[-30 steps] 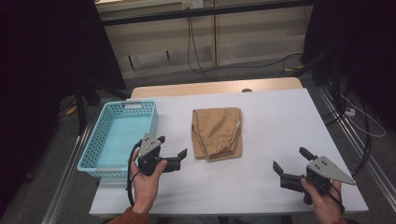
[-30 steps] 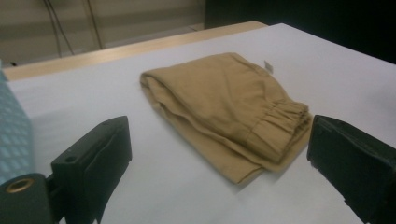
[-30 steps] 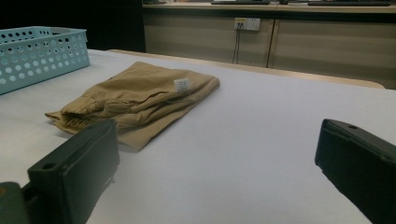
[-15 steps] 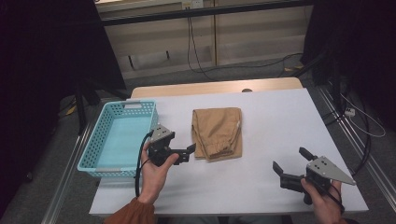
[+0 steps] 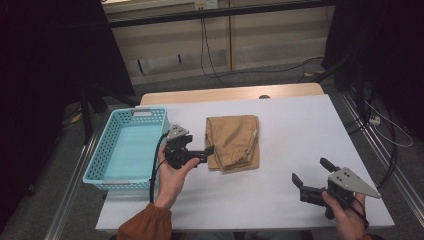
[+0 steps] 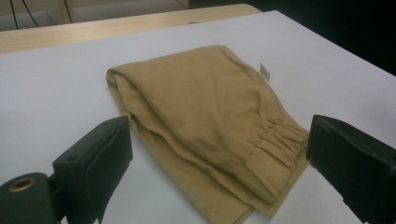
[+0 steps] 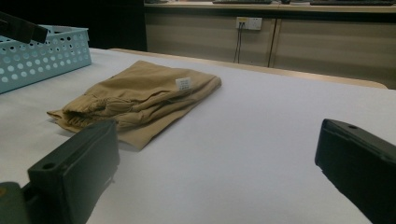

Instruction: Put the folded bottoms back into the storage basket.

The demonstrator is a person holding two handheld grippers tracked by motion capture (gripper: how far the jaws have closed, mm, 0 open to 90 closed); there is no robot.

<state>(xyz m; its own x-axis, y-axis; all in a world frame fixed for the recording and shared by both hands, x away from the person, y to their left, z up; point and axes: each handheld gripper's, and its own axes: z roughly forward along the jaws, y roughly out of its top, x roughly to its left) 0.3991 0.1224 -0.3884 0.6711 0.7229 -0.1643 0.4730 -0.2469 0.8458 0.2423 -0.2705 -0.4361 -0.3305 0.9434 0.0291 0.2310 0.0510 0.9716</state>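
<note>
Folded tan trousers (image 5: 234,141) lie in the middle of the white table (image 5: 305,125), elastic waistband toward the person. My left gripper (image 5: 201,150) is open, held just above the table at the trousers' left edge, between them and the basket. In the left gripper view the trousers (image 6: 205,107) lie close ahead between the spread jaws of the left gripper (image 6: 219,126), not touched. My right gripper (image 5: 310,171) is open near the front right of the table, well away from the cloth. From the right gripper (image 7: 217,135) the trousers (image 7: 140,98) lie farther off to the left.
A light blue perforated basket (image 5: 107,145) with nothing in it stands at the table's left edge, also seen as the basket (image 7: 42,51) in the right gripper view. Cabinets and cables stand behind the table. Bare white tabletop lies right of the trousers.
My left gripper has moved right and forward from beside the basket to the trousers' left edge. The right gripper and the trousers have stayed put.
</note>
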